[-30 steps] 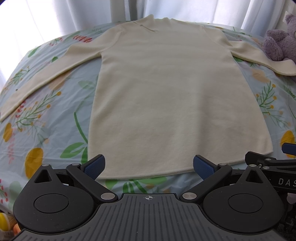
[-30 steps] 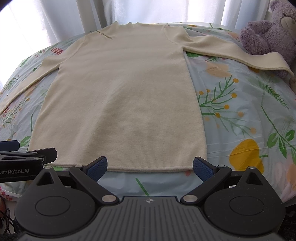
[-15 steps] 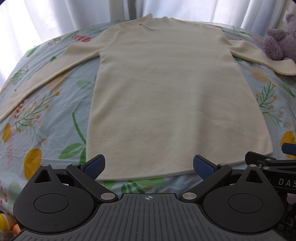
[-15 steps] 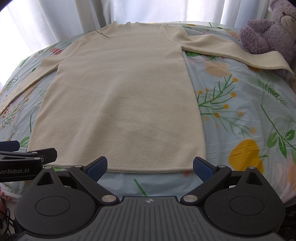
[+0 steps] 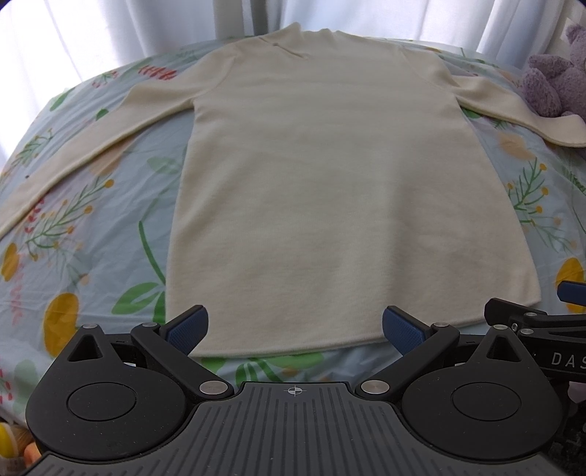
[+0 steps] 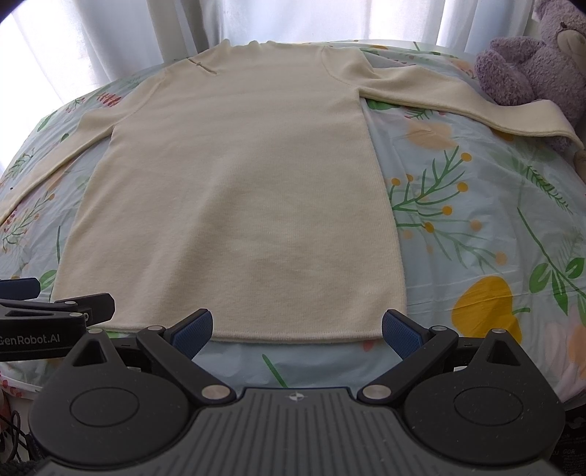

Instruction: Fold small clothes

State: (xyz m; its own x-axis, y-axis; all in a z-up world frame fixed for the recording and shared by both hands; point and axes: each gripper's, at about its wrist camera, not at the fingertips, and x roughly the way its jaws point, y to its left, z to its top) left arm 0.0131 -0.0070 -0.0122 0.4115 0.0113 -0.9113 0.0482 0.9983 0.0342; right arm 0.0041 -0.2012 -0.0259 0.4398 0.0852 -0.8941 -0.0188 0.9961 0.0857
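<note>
A cream long-sleeved knit top (image 5: 322, 190) (image 6: 241, 197) lies flat on a floral sheet, collar at the far end, both sleeves spread outward. Its hem runs just in front of both grippers. My left gripper (image 5: 295, 327) hovers open at the hem's left half, blue pads wide apart with nothing between them. My right gripper (image 6: 296, 329) is open too, near the hem's right corner. Each gripper shows in the other's view: the right gripper's black fingers (image 5: 527, 318), the left gripper's black fingers (image 6: 66, 307).
The floral sheet (image 6: 476, 219) covers the bed (image 5: 91, 219) all around the top. A purple plush bear (image 6: 527, 62) (image 5: 556, 84) sits at the far right, touching the right sleeve's cuff. White curtains (image 6: 110, 33) hang behind the bed.
Both grippers have edged slightly forward toward the hem. The top has not moved, and both grippers remain open.
</note>
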